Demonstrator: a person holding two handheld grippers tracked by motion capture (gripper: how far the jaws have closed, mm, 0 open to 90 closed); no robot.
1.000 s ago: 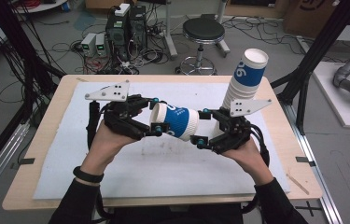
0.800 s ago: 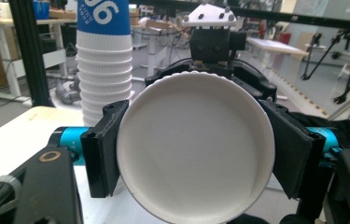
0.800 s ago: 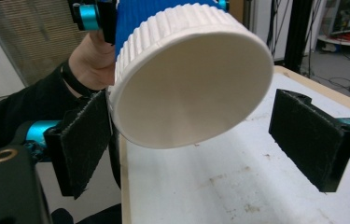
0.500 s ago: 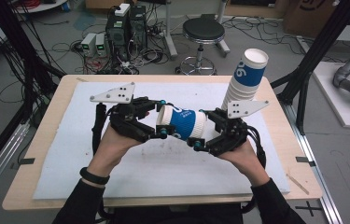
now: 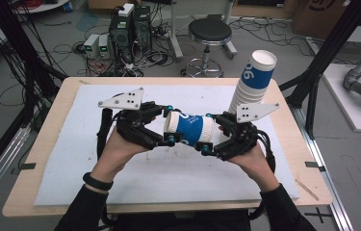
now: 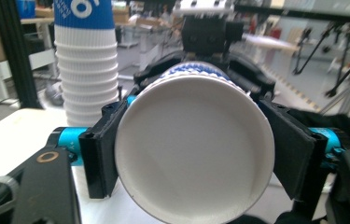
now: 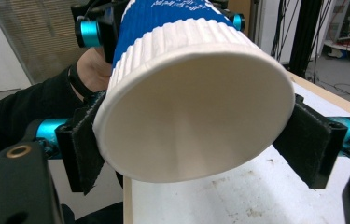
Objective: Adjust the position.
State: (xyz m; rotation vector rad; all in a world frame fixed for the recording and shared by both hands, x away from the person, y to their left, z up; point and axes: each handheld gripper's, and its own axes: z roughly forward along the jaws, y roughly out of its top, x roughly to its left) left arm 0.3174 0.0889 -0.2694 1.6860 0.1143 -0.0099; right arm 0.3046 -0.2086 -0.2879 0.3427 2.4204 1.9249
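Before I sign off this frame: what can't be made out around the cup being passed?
- High view: the cup lies sideways, so its mouth and base are hidden.
- Left gripper view: the cup hides most of the right hand-held gripper.
- Right gripper view: the cup covers the left hand-held gripper; its printing is cut off.

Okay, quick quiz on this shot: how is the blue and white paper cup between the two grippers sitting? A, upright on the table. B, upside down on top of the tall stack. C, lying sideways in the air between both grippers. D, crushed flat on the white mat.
C: the cup lies sideways above the mat, one end in the left gripper and the other in the right gripper, apart from the cup stack.
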